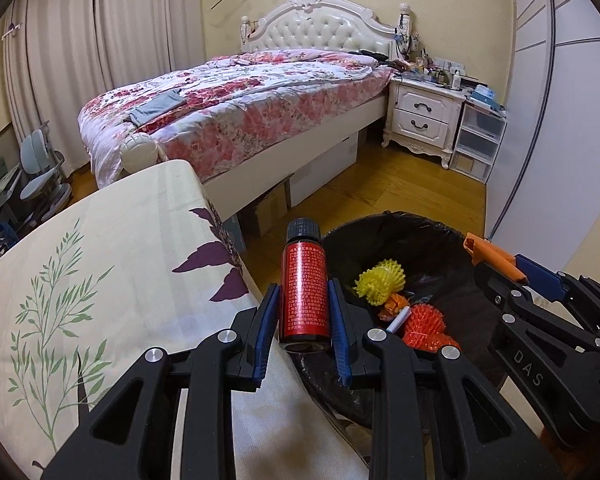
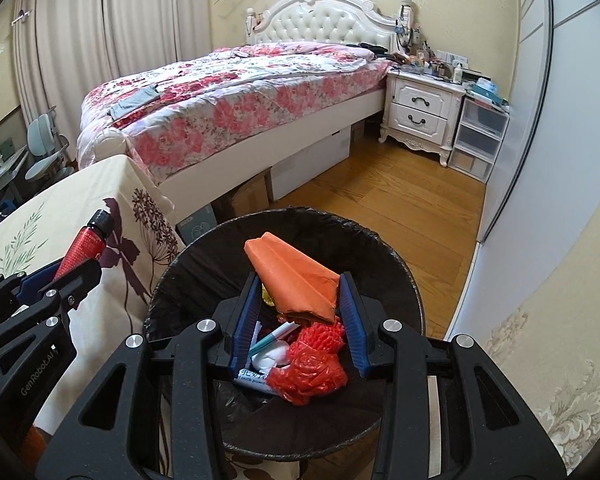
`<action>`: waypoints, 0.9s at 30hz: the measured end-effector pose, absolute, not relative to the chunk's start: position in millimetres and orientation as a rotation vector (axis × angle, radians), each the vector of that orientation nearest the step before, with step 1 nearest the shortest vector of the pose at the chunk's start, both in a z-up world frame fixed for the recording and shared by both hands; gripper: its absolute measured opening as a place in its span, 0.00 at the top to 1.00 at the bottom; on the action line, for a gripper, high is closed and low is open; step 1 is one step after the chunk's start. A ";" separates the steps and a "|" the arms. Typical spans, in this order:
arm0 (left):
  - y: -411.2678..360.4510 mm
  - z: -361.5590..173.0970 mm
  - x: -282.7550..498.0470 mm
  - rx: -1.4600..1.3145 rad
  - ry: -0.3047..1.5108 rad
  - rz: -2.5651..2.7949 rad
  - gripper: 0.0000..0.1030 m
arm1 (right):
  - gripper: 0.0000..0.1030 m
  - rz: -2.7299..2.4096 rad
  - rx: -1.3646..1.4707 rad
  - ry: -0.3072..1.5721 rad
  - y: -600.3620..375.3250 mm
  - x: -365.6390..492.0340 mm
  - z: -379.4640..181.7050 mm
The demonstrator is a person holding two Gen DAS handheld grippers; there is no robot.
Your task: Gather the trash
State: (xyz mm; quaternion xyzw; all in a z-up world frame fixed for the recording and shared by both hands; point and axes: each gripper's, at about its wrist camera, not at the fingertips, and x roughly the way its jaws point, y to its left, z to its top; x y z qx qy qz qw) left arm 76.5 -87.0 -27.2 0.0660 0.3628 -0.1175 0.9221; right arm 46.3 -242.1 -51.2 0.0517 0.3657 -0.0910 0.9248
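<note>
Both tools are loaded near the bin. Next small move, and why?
Probably open the right tool and let the orange paper fall. In the right wrist view it sits directly above the lined bin, over the trash already inside. The left tool grips the red bottle at the bin's edge, partly over the table, so it likely needs to shift further first.
</note>
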 end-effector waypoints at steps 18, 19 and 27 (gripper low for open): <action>-104.9 -27.9 86.4 0.186 0.710 -0.230 0.28 | 0.42 -0.242 0.113 0.729 -256.3 49.7 -48.8; -104.3 -26.3 85.4 0.188 0.699 -0.223 0.26 | 0.42 -0.248 0.111 0.725 -256.5 48.5 -47.2; -93.8 -19.2 81.6 0.164 0.688 -0.194 0.18 | 0.22 -0.289 0.097 0.697 -254.7 38.5 -36.9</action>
